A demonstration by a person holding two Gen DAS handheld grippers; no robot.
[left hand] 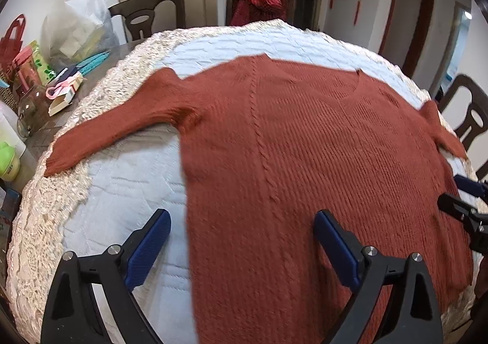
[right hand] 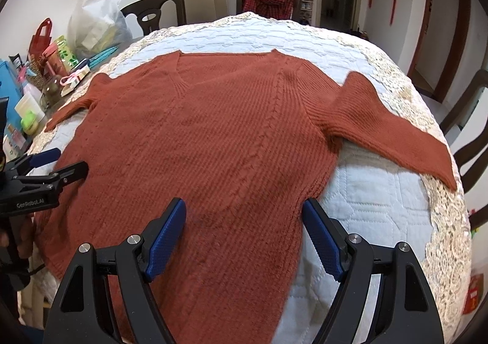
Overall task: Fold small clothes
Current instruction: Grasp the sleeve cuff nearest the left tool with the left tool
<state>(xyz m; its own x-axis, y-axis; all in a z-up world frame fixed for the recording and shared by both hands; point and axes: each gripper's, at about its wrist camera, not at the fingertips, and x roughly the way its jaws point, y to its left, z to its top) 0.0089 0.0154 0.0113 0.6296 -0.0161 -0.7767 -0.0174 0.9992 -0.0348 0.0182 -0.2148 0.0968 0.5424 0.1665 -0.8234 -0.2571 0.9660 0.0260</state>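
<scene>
Left tongs (left hand: pixel 242 248): wide open, empty, over the sweater's hem edge. Right tongs (right hand: pixel 244 240): wide open, empty. Sweater (right hand: pixel 213 136): rust knit, spread flat mid-desk (right hand: pixel 381 206), sleeves toward side edges. Soft, limp, likely stretchy; best pinched at hem corners or cuffs.

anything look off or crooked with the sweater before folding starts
Nothing stands out. The rust knit sweater lies flat, neck away, on the quilted table cover, both sleeves spread out. Its left cuff reaches the cover's lace border.
</scene>
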